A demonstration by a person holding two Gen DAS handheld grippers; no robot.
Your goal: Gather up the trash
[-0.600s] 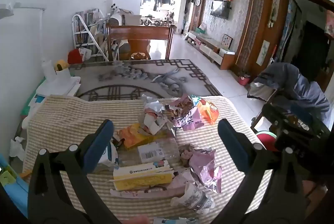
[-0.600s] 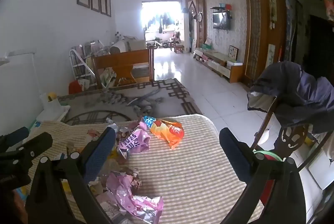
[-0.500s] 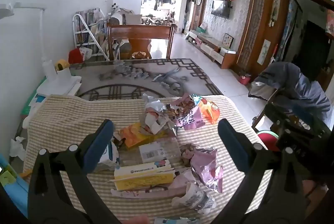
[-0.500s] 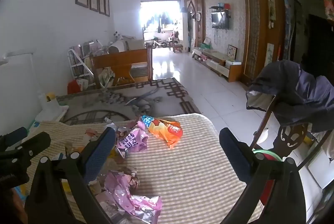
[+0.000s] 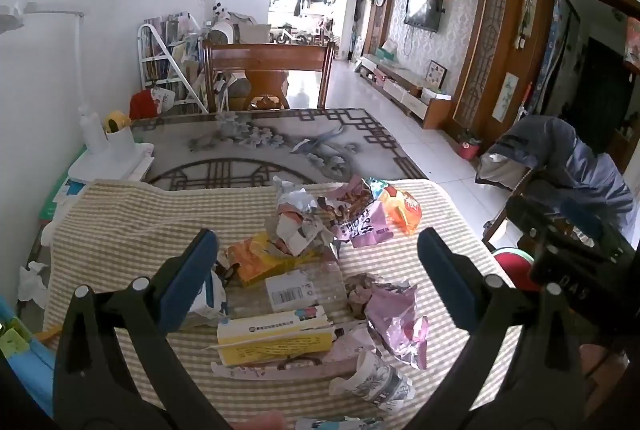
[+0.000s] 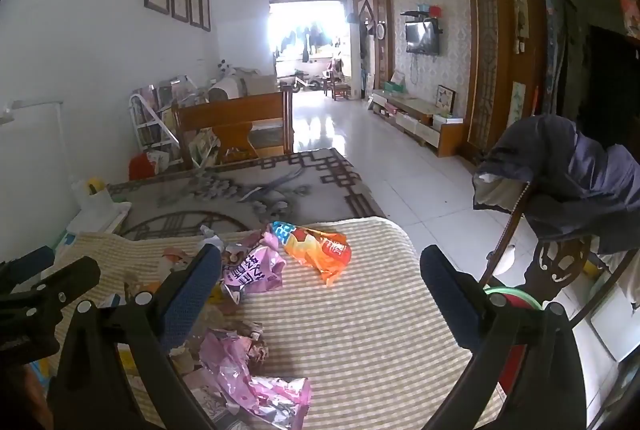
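Note:
Trash is heaped on a striped cloth (image 5: 120,230) over a table. In the left wrist view I see a yellow and white box (image 5: 276,336), a clear bottle with a barcode label (image 5: 292,288), a crushed paper cup (image 5: 380,382), pink wrappers (image 5: 396,318), crumpled paper (image 5: 296,222) and an orange snack bag (image 5: 400,207). My left gripper (image 5: 316,278) hangs open above the bottle and box, holding nothing. My right gripper (image 6: 320,294) is open over bare cloth, between the orange bag (image 6: 316,250) and a pink wrapper (image 6: 256,386). The left gripper's black frame (image 6: 44,286) shows at the left edge.
A chair draped with a dark jacket (image 6: 568,173) stands at the table's right, with a red and green bin (image 6: 512,306) below it. White boxes and a cup (image 5: 108,157) sit at the table's far left. A patterned tabletop (image 5: 260,145) extends beyond the cloth.
Both views have shifted slightly; the trash sits a little lower and nearer in the right wrist view. Both grippers stay open and nothing has been picked up.

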